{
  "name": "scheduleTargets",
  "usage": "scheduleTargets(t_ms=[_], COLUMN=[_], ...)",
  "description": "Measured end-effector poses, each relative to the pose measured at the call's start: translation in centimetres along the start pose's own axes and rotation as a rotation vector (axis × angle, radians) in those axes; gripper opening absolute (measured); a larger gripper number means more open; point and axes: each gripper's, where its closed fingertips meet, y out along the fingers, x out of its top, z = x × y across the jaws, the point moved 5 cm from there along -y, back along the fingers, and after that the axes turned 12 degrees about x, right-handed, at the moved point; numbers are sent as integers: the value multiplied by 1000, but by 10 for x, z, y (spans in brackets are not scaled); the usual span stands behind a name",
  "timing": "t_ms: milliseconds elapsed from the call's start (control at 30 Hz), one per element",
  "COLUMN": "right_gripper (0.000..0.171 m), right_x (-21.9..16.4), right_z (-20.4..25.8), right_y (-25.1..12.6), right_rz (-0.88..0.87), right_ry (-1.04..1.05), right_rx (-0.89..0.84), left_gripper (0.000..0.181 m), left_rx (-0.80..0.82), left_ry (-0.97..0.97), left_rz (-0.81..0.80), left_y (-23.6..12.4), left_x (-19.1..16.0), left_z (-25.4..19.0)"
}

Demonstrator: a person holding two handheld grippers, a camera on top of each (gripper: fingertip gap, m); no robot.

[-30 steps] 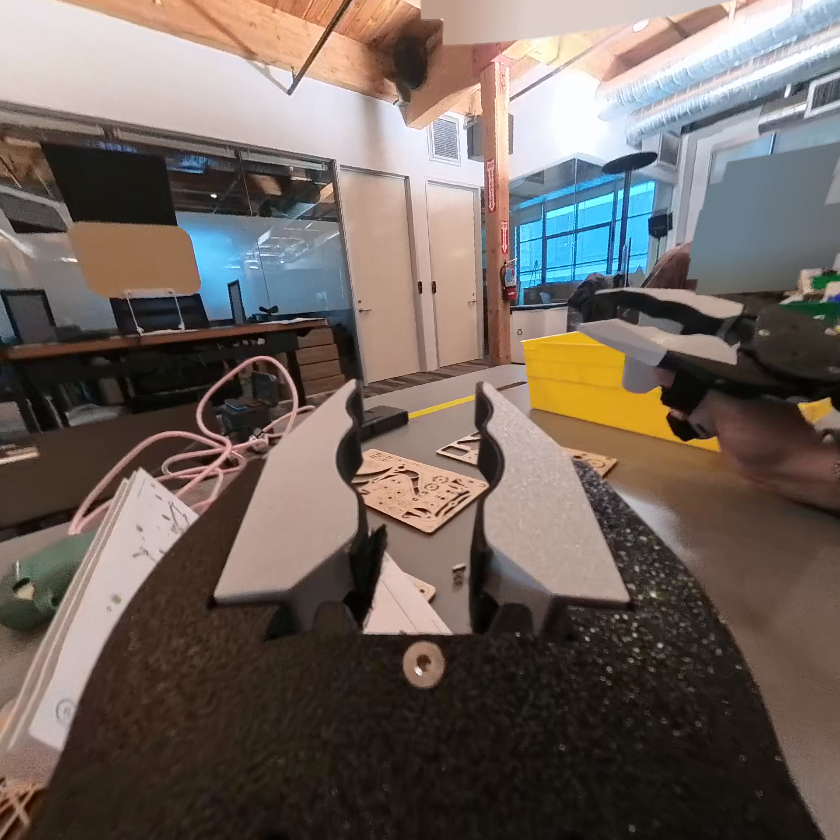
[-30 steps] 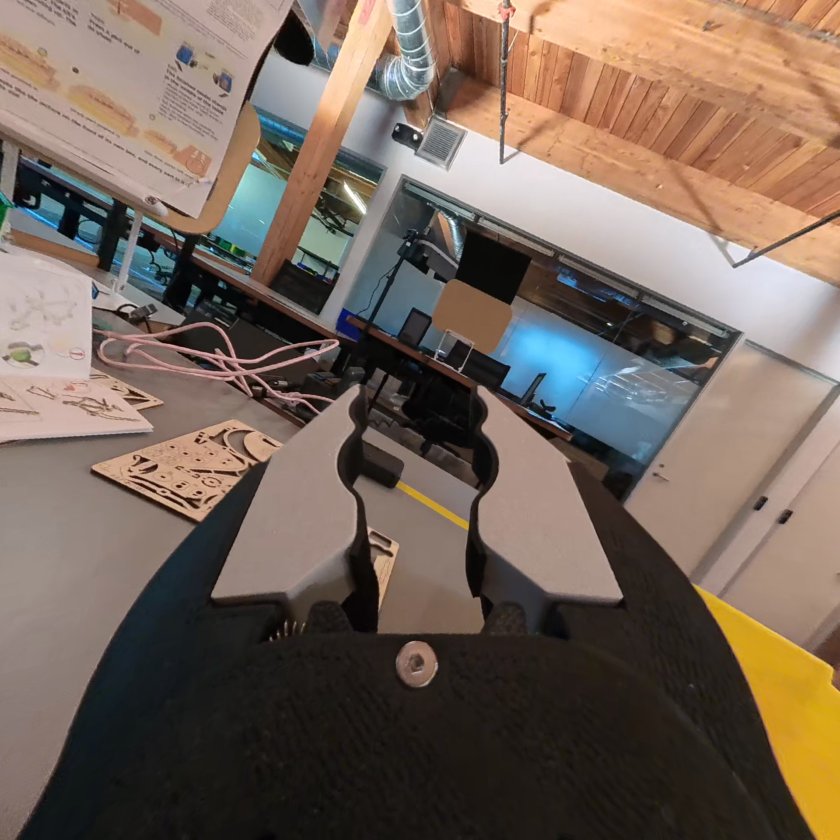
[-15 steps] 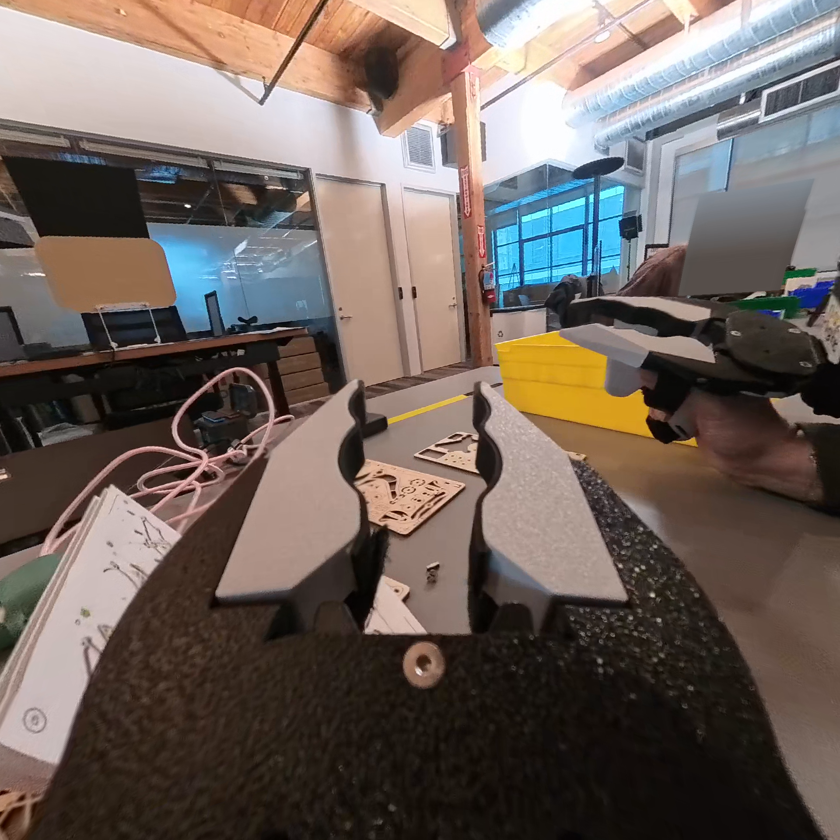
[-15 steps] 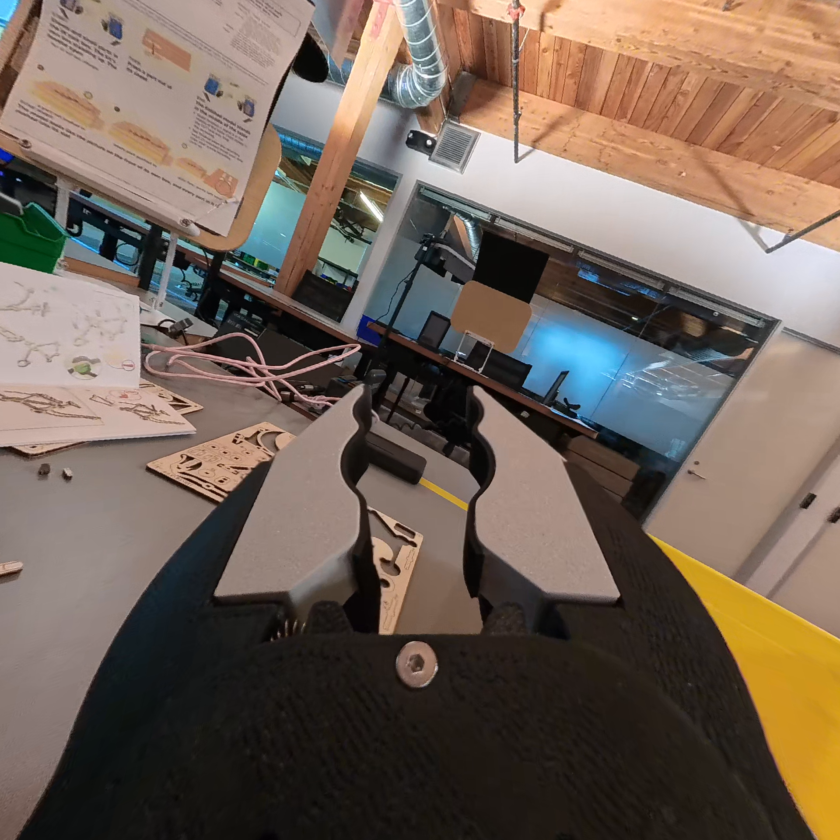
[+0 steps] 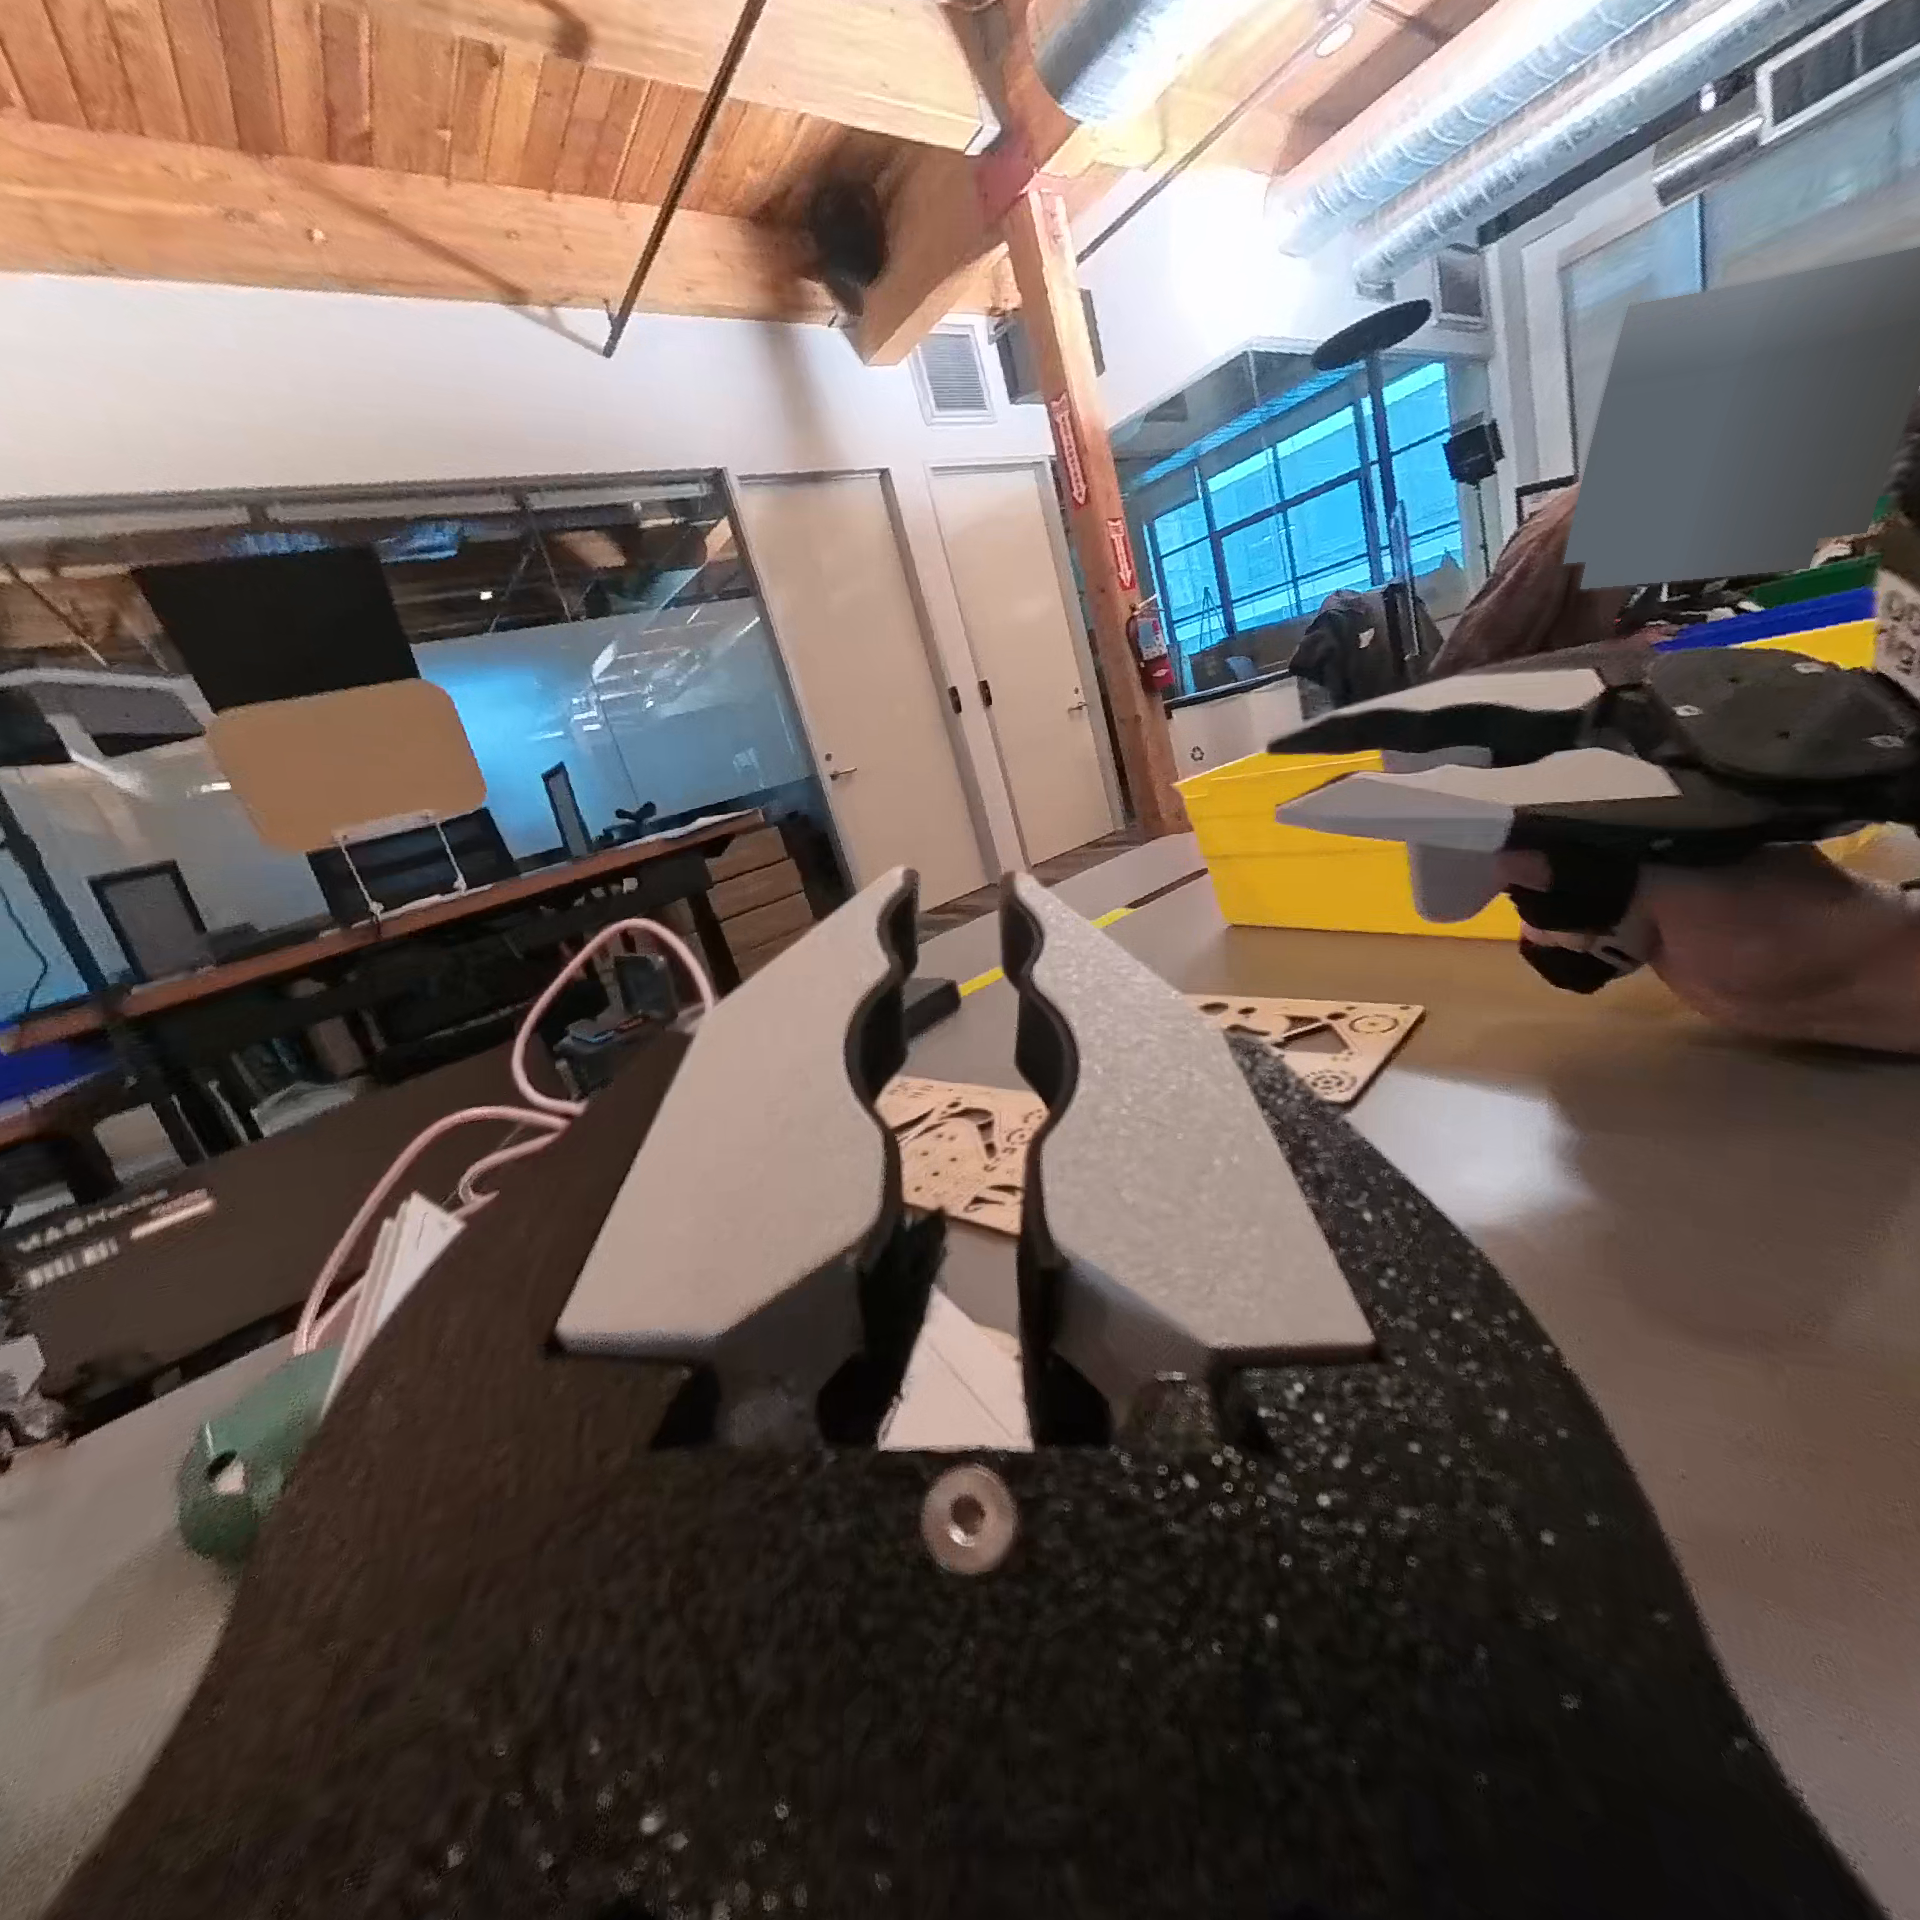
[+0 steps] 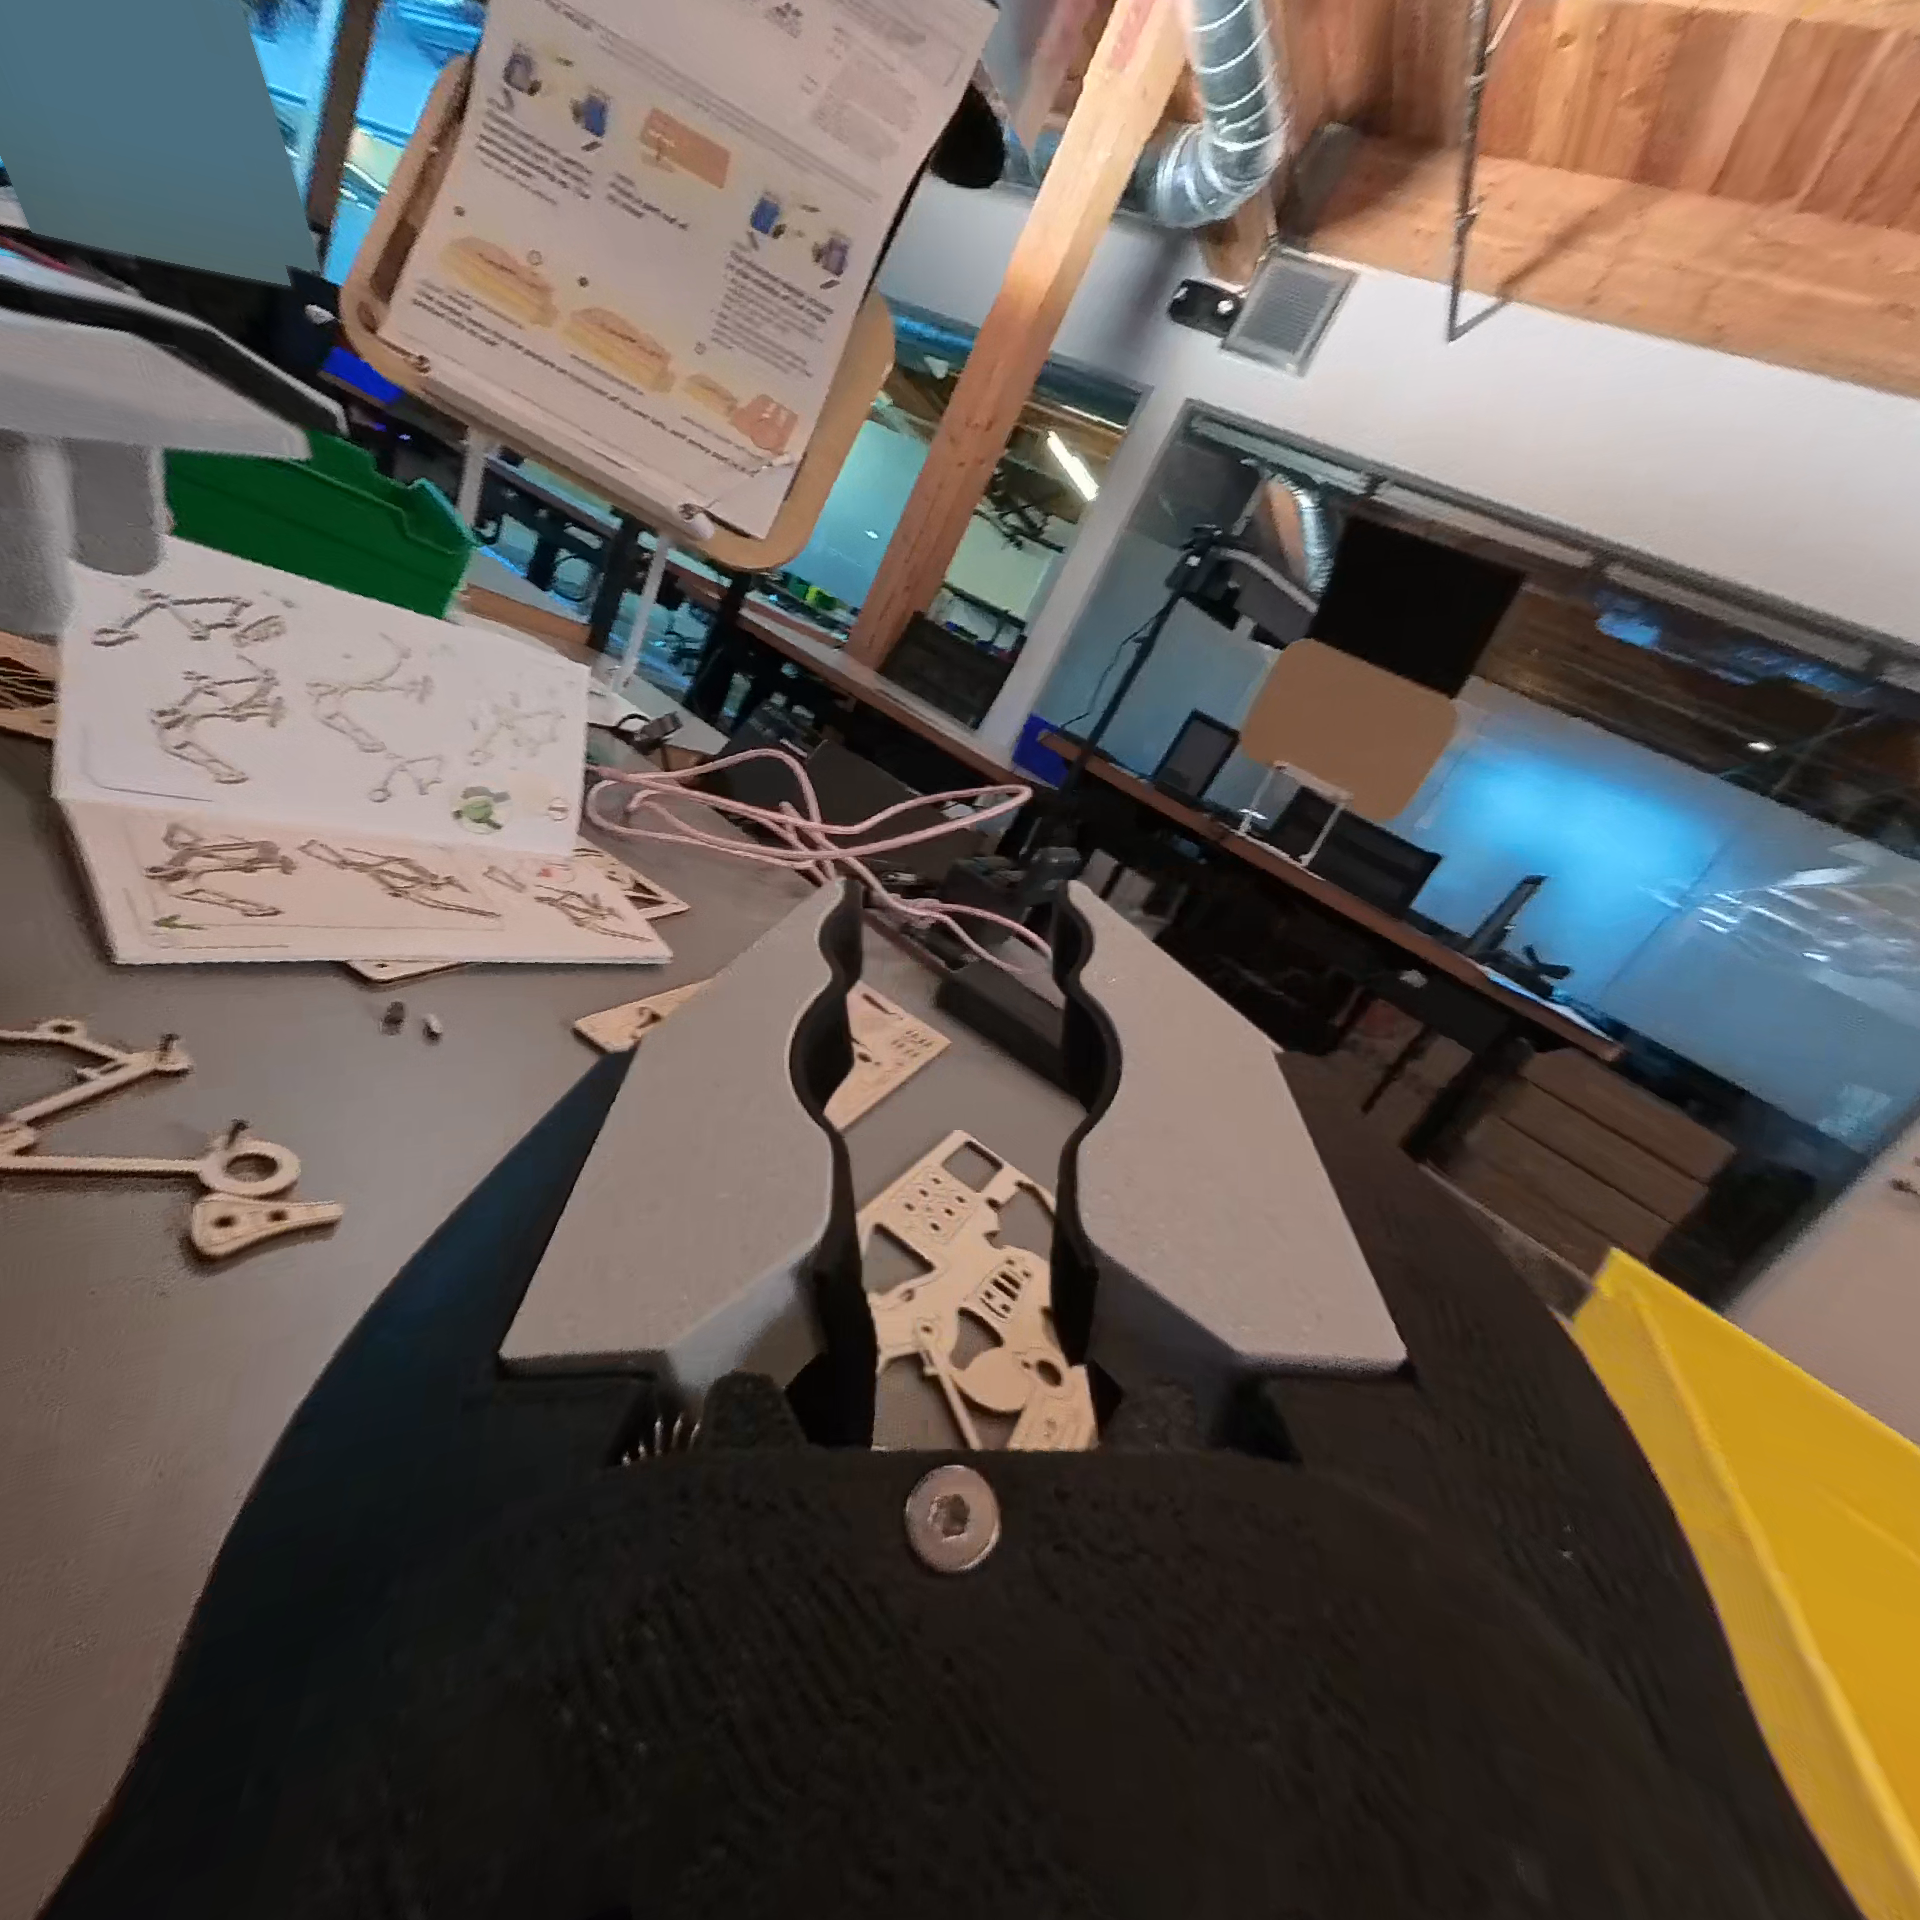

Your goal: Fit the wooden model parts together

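Flat laser-cut wooden sheets lie on the grey table. In the left wrist view one sheet [image 5: 956, 1143] shows between my fingers and another [image 5: 1320, 1039] lies to its right. My left gripper [image 5: 958, 888] is empty, its jaws a narrow gap apart. My right gripper [image 5: 1283, 781] hovers at the right, open, held by a hand. In the right wrist view my right gripper [image 6: 958, 899] is open and empty above a cut-out sheet [image 6: 966, 1278]. Loose wooden parts [image 6: 239, 1174] lie on the left. One finger [image 6: 125, 400] of the left gripper shows at the upper left.
An open instruction booklet [image 6: 312, 790] lies at the left, with small screws [image 6: 410, 1023] in front of it. A yellow bin [image 5: 1299, 883] stands at the right, a green bin [image 6: 312, 530] behind the booklet. A pink cable [image 6: 810, 810] and a black box [image 5: 925, 1003] lie at the table's far edge. One gripper's finger ends stand about 15 centimeters off the other's.
My left gripper's jaws have closed to a narrow gap. My right gripper has tilted down and moved over a wooden sheet; the booklet and loose parts have come into its view.
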Motion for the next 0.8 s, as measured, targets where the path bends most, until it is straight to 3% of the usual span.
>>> scheduleTargets(t_ms=[167,800], right_gripper=[33,33], right_x=[1,5], right_z=[1,-18], right_y=[0,-19], right_rz=[-17,-37], right_ry=[13,79], right_rx=[5,-111], left_gripper=[10,6], left_rx=[-10,-13], left_ry=[30,140], left_rz=[76,29], left_y=[-1,-9], left_x=[-10,-5], left_z=[12,10])
